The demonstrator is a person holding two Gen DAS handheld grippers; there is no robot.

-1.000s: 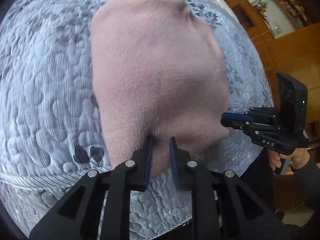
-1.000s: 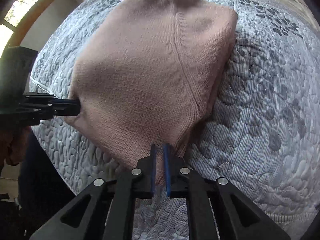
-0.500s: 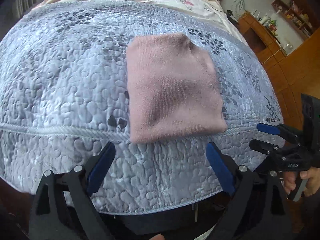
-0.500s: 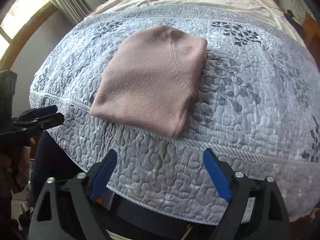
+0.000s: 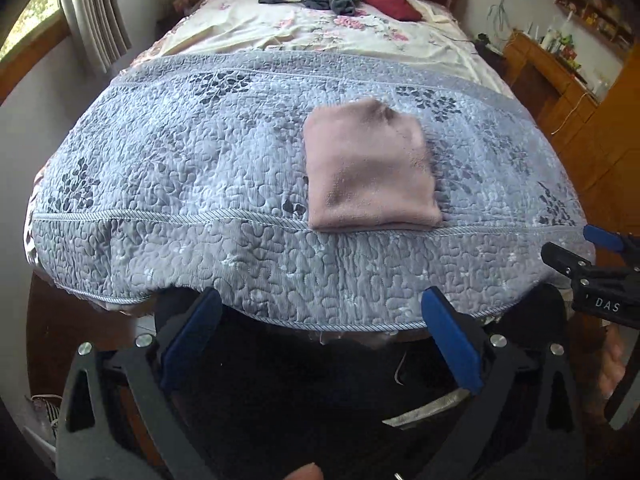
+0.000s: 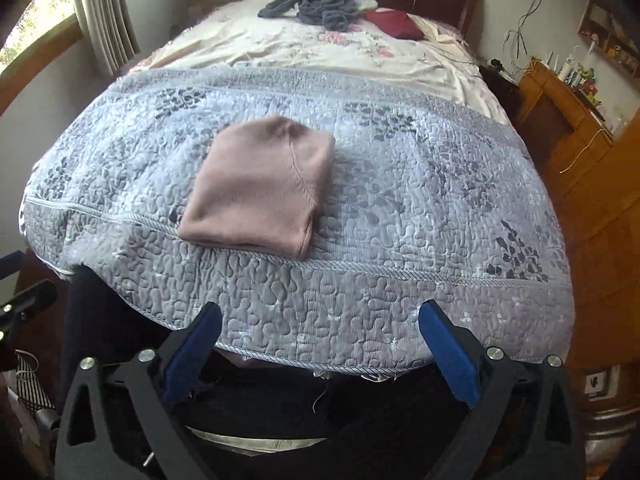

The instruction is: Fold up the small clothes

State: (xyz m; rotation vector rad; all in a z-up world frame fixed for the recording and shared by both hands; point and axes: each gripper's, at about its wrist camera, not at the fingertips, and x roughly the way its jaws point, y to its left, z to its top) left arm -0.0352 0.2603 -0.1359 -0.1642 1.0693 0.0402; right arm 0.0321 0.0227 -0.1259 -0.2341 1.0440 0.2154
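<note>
You've got one pink knit garment, folded into a compact, roughly square stack with a seam line across the top layer. It lies flat on the grey quilted bedspread, near the bed's foot edge, nothing touching it.

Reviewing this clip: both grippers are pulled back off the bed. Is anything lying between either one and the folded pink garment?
Nothing visible. Between the open left gripper and the pink garment lies only bare grey quilt. The same holds for the open right gripper. The dark clothes and red cushion sit far behind, near the headboard.
</note>
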